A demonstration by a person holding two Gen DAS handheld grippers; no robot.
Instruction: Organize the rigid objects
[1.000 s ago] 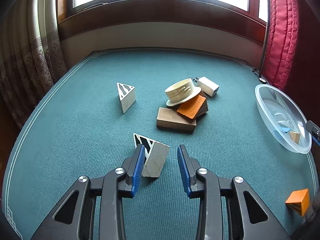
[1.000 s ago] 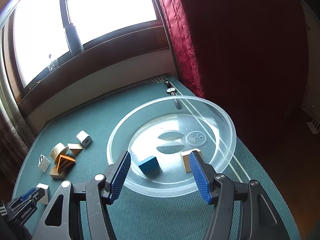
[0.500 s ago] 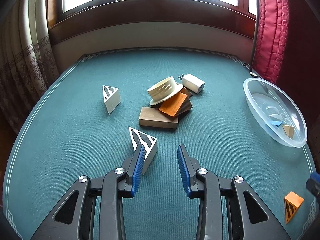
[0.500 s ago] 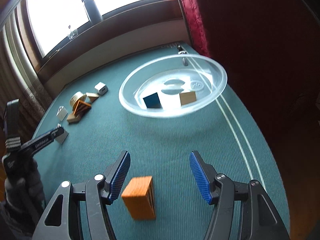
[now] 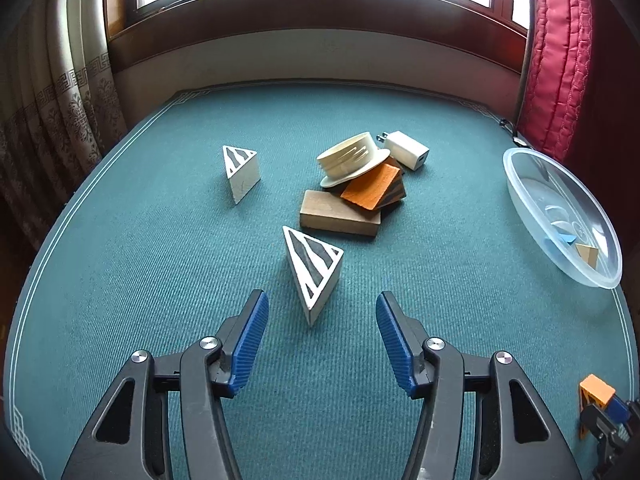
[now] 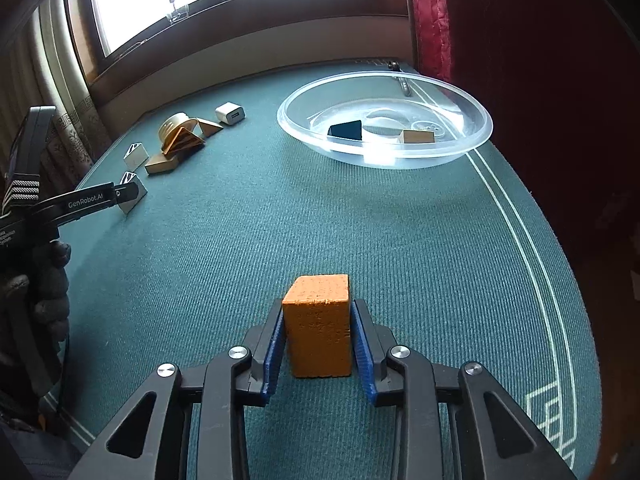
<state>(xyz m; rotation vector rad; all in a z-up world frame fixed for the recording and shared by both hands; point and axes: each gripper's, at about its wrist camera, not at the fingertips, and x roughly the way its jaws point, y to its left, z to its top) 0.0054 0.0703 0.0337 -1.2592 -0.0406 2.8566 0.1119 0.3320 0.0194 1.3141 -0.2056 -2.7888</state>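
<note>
Near the table's front-right edge | right gripper [image 6: 318, 332] clamps orange block [image 6: 318, 326] | bowl [image 6: 476, 136] straight ahead, well apart | left gripper [image 5: 318, 330] wide, empty.

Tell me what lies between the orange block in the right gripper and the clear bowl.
Only bare green carpet. The right wrist view shows nothing between the orange block, clamped in the right gripper, and the clear bowl.

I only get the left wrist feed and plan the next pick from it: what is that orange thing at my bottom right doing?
Observer: The orange block sits between the right gripper pads, which are closed on its sides.
Operator: Anything in the bowl besides a blue piece?
Observer: The clear bowl holds a dark blue block and a tan block, lying apart.
Operator: My own gripper?
Observer: The left gripper is open behind the striped wedge.
</note>
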